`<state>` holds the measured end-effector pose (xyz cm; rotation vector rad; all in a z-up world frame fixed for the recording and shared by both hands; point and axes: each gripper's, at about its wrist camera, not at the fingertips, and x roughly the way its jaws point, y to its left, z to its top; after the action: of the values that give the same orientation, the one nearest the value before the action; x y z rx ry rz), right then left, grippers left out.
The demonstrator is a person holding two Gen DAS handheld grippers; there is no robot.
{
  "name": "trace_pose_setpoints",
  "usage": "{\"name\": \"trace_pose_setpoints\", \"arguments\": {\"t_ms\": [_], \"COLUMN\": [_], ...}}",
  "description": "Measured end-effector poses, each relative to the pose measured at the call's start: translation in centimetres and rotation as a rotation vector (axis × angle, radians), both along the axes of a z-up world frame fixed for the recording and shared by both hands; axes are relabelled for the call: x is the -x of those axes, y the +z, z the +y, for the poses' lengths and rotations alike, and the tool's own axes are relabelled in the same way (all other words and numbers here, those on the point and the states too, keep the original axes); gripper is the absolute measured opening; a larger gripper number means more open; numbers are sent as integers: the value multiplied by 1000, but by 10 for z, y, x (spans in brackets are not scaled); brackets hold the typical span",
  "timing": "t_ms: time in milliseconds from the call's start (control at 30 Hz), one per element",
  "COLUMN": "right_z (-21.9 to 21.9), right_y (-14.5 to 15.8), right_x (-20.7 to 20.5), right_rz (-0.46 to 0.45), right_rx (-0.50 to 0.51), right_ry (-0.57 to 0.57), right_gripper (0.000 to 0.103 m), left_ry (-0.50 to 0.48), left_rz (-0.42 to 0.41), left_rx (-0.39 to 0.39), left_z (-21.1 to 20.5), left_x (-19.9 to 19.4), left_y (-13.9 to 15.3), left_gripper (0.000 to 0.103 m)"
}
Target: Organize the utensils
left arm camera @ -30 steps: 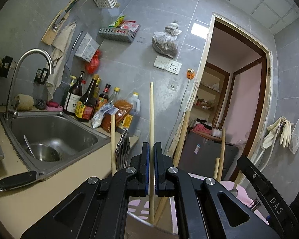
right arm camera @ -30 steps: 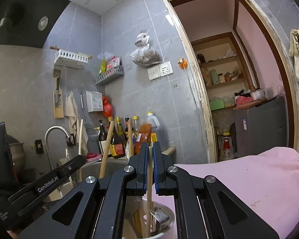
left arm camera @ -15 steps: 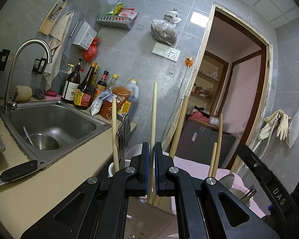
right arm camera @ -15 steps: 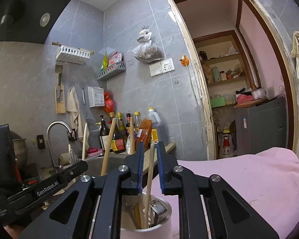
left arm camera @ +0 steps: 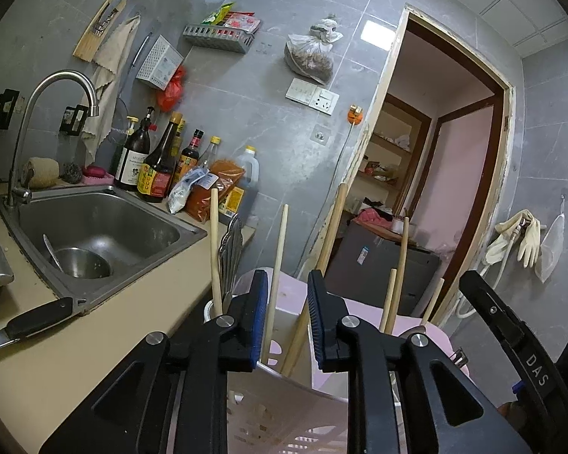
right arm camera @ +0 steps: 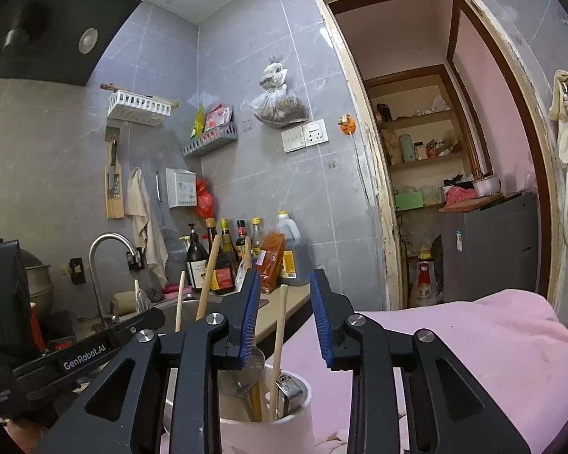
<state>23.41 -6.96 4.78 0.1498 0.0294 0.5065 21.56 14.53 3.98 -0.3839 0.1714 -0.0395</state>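
Note:
My left gripper (left arm camera: 287, 278) has its jaws opening around a wooden chopstick (left arm camera: 278, 257) that stands loose between the blue pads, its foot in a pale perforated basket (left arm camera: 284, 408). More chopsticks (left arm camera: 331, 234) lean in that basket. A white cup (left arm camera: 208, 308) just to its left holds a chopstick and metal spoons (left arm camera: 230, 249). My right gripper (right arm camera: 284, 276) is also opening. A chopstick (right arm camera: 280, 329) rests free between its pads, standing in a white cup (right arm camera: 284, 431) with metal utensils. Each view shows the other gripper at its edge.
The steel sink (left arm camera: 94, 227) with a bowl and the faucet (left arm camera: 56, 87) lie to the left. Sauce bottles (left arm camera: 159, 166) crowd the counter's back corner. A black-handled knife (left arm camera: 30, 325) lies by the sink's front. A pink cloth (right arm camera: 473, 340) covers the surface on the right.
Both grippers were shut on their chopsticks; now the jaws of each have parted and the chopsticks stand loose in their holders. The left view has tipped slightly downward.

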Motion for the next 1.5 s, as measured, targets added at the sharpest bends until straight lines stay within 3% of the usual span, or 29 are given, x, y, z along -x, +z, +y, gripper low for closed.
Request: {"name": "trace_pose_setpoints", "arguments": {"t_ms": [433,600,733,1133,1267,1500], "right_z": [-31,-48,-63,-102,-112,-120], "right_y": [12,14,16,13,8,-2], "right_x": [25,39,50,93,107,132], "right_rz": [2,18,49,136,160,174], "right_rx": [35,49,52,106,100,124], "right_ry": [-49,-79,-104,-182,-202,-237], "right_gripper": [49,53,65,87,101,103], "left_ry": [-30,-53,-75,-136,-151,-145], "left_rz": [49,59,72,106,123,127], "left_rx": [-72,-107,-128,-172,-205,-233], "left_z": [-18,-32,-43,-67,-77,-86], "left_x": [18,30,43,81,93,112], "left_y": [12,13,16,15,8,-5], "left_gripper": [35,46,54,97,97,97]}}
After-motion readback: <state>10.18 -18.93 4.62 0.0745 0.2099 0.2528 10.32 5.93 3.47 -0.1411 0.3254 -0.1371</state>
